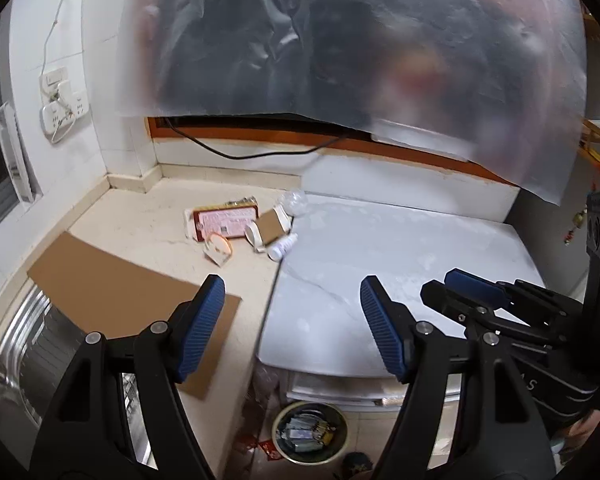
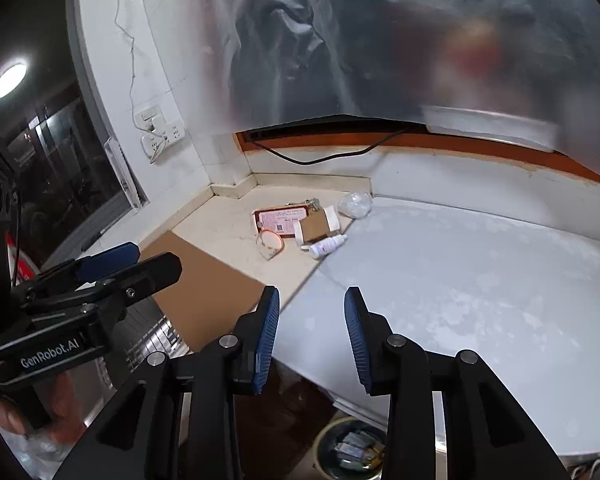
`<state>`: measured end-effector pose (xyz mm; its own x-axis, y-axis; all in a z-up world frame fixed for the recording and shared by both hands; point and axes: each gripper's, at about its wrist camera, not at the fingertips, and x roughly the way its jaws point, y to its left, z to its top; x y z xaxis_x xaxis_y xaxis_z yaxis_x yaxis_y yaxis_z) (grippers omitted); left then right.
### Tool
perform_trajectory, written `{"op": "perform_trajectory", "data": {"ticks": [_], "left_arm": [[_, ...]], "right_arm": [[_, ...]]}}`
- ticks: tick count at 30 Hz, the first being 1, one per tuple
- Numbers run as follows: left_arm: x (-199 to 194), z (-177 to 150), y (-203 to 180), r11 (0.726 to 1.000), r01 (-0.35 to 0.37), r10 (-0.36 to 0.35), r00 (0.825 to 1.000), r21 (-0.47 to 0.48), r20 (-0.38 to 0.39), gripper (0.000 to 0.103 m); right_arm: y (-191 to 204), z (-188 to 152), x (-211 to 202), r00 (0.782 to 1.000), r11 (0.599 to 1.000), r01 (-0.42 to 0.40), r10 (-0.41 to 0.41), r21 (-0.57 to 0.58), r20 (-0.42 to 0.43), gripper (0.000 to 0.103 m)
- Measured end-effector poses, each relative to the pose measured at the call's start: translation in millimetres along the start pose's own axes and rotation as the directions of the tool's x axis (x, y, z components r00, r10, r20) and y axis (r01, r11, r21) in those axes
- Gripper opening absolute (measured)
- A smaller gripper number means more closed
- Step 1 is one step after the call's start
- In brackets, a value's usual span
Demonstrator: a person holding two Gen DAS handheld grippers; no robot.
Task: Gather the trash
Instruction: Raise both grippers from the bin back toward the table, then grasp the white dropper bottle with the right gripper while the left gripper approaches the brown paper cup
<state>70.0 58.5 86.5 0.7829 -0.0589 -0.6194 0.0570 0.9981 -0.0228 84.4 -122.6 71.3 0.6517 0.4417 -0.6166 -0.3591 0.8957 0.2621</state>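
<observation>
A small pile of trash lies at the back of the beige counter (image 1: 140, 232): a pink packet (image 1: 224, 222), a brown and white carton (image 1: 270, 228), a small white bottle (image 1: 283, 246), a peach wrapper (image 1: 219, 249) and crumpled clear plastic (image 1: 294, 202). The pile also shows in the right wrist view, with the pink packet (image 2: 282, 220) and the bottle (image 2: 327, 245). My left gripper (image 1: 292, 328) is open and empty, well short of the pile. My right gripper (image 2: 311, 336) is open and empty. Each gripper shows in the other's view: the right one (image 1: 480, 292), the left one (image 2: 116, 264).
A cardboard sheet (image 1: 112, 284) lies on the near counter. A white marbled surface (image 1: 400, 264) fills the right. A bin (image 1: 310, 432) with rubbish stands on the floor below. Hanging plastic sheeting (image 1: 340, 40) covers the upper view. A wall socket (image 1: 62, 108) and a black cable (image 1: 240, 154) are behind.
</observation>
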Motion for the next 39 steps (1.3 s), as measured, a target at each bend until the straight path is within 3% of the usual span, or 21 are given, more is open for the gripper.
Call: {"op": "perform_trajectory", "data": {"ticks": [8,15,24,33,39], "left_arm": [[76.3,34.6,17.2,0.994,-0.070,0.073,0.997,0.080,-0.024,0.064],[152.9,55.1,40.2,0.996,-0.086,0.086,0.990,0.000,-0.113,0.062],[214.9,64.5,62.4,0.990,-0.131,0.120,0.979,-0.059,-0.164,0.062],[241.4,64.5,77.8,0.986,-0.146,0.130,0.974,-0.076,-0.186,0.061],[259.1,66.3,78.5,0.990,-0.121,0.105,0.973,-0.067,-0.206,0.062]], "right_arm": [[-35.1,42.0,115.7,0.987,0.991,-0.068,0.084,0.117,-0.137,0.034],[-70.1,59.6,240.6,0.946,0.977,-0.084,0.140,0.197,-0.292,0.034],[-85.2,73.6,360.1,0.902,0.960,-0.061,0.171,0.275,-0.397,0.034],[-79.6,75.2,419.1,0.855,0.972,-0.015,0.134,0.235,-0.501,0.034],[-80.6,75.4,421.9,0.851,0.980,-0.017,0.117,0.197,-0.511,0.026]]}}
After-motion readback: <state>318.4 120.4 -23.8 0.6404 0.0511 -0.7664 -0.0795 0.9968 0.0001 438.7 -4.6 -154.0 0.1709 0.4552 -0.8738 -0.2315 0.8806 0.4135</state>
